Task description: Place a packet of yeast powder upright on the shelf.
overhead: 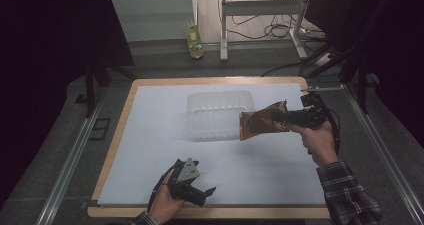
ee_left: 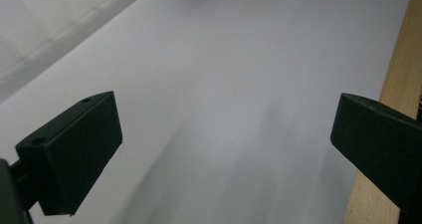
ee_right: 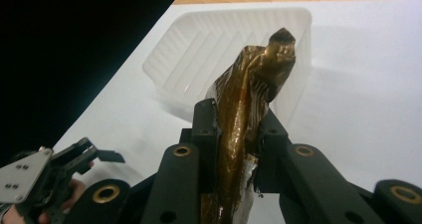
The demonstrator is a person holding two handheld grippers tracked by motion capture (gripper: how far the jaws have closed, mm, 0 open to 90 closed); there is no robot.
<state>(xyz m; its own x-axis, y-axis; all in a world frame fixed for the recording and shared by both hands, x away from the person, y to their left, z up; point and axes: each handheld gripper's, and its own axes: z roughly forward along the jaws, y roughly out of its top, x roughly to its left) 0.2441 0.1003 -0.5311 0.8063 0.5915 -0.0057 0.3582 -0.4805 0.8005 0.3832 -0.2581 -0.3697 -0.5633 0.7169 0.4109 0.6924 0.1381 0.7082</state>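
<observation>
Hidden: lower end of brown foil packet [ee_right: 249, 109] is covered by the jaws; print cannot be read.
Right gripper [overhead: 292, 118]: clamped on the packet, held in the air beside clear plastic tray [overhead: 215, 116].
Left gripper [overhead: 192, 182]: jaws spread wide, nothing between, low over white sheet [ee_left: 239, 59].

The left gripper [ee_left: 224, 154] holds its black jaws wide apart over white sheet [ee_left: 239, 59], perhaps slightly raised.

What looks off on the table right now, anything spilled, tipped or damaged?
Nothing stands out. The right claw is shut on the crinkled brown packet, held beside the upright clear tray. The left claw hangs open over bare white sheet. No spill shows.
</observation>
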